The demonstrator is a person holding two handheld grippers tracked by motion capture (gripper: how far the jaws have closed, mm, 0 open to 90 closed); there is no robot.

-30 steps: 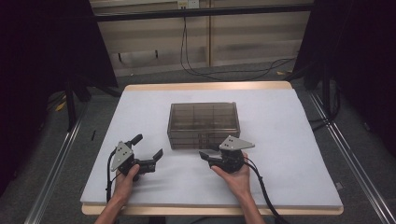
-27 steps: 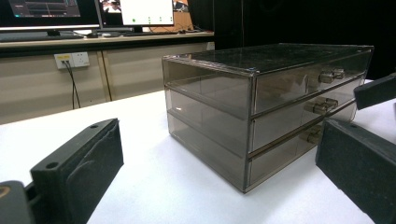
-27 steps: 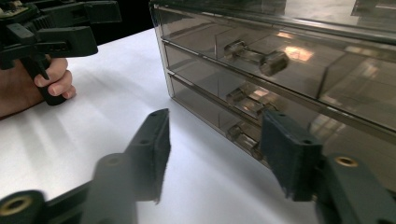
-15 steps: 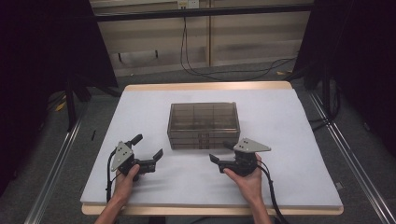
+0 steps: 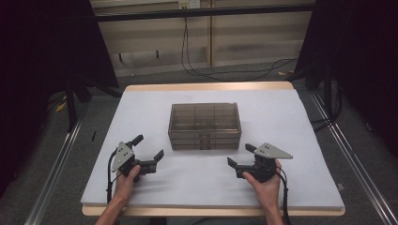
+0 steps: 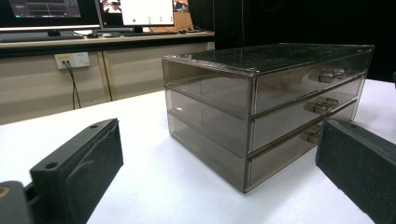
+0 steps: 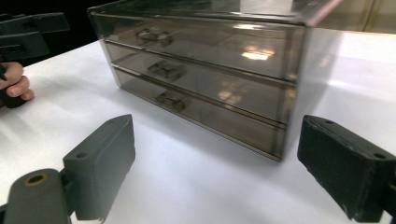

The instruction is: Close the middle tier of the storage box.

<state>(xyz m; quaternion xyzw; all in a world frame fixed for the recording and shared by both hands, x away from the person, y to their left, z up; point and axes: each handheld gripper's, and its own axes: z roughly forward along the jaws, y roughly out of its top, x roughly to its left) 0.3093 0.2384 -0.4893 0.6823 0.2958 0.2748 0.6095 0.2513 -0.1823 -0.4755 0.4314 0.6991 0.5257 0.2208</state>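
A smoky see-through box with three shut drawers [image 5: 204, 125] stands in the middle of the white table [image 5: 291, 122]. My left gripper [image 5: 149, 146] rests near the front left, held in a hand, open and empty. The box's left front corner [image 6: 252, 121] stands beyond the left gripper [image 6: 220, 154]. My right gripper [image 5: 240, 154] sits near the front right, off the box's front right corner. Its jaws have just been opening and stand wide apart with nothing between them. Past the right gripper [image 7: 219, 144] the drawer handles [image 7: 166, 69] show.
Table edges run close behind both hands at the front [image 5: 211, 208]. Metal rails [image 5: 61, 154] flank the table on the floor, and cables [image 5: 202, 70] lie behind it. The left hand with its gripper [image 7: 25, 35] appears at the left of the right gripper view.
The right gripper has slid to the right, away from the box's front, and its jaws have spread apart. The left gripper has stayed put.
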